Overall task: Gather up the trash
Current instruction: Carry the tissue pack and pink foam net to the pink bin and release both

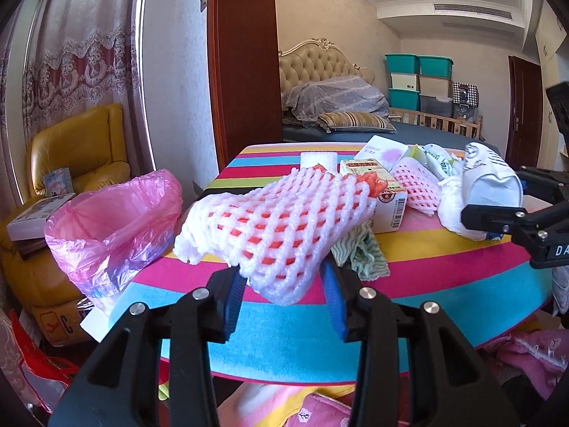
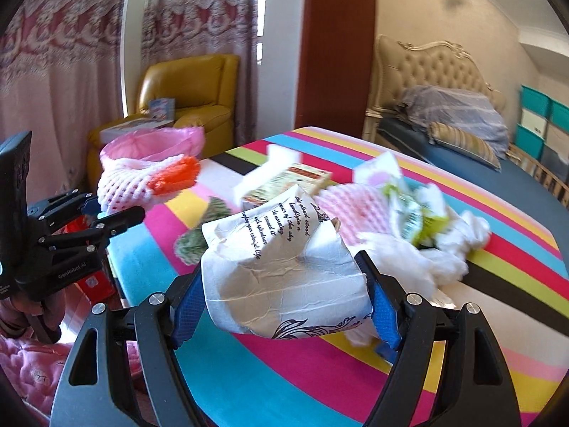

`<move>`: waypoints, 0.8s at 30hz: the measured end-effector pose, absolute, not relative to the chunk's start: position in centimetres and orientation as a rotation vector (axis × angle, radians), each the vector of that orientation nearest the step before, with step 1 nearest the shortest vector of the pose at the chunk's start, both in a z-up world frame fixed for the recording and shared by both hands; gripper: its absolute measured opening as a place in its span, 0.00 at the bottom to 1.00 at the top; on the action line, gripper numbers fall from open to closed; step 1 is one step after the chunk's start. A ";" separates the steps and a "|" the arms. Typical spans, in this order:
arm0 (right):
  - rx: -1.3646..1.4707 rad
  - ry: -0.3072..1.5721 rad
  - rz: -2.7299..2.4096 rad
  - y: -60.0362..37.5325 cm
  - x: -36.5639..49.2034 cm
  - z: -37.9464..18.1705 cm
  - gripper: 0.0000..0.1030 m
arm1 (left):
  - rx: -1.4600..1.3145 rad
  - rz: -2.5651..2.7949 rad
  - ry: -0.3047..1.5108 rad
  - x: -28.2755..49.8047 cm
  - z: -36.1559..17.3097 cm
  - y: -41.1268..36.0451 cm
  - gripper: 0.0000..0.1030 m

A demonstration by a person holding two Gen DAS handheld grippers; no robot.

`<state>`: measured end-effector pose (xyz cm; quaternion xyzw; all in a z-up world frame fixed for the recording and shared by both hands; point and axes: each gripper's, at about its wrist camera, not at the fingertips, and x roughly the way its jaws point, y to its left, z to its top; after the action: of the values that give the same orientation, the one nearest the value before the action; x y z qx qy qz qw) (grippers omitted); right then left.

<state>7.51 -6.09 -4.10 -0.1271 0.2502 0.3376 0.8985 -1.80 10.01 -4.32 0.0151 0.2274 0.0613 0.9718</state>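
Foam net (image 1: pixel 277 220) pinched in left tool (image 1: pixel 284 295), crumpled paper cup (image 2: pixel 284 270) clamped in right tool (image 2: pixel 284 306).

Both tongs (image 1: pixel 284 284) (image 2: pixel 284 302) are black plastic with ridged blue pads (silver screws at the pivots).
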 end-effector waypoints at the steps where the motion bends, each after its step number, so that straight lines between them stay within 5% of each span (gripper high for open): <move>1: -0.272 0.518 0.710 -5.6 7.5 -4.1 0.72 | 0.029 0.125 0.460 -1.9 -4.3 10.1 0.39; 24: -0.335 0.550 0.952 9.4 12.0 -1.2 0.72 | -0.110 0.351 0.425 -3.3 0.0 23.9 0.39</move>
<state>11.98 9.36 -1.21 -0.1583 0.2600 0.4503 0.8394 -3.30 23.90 -0.04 -0.0541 0.2097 0.1730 0.9608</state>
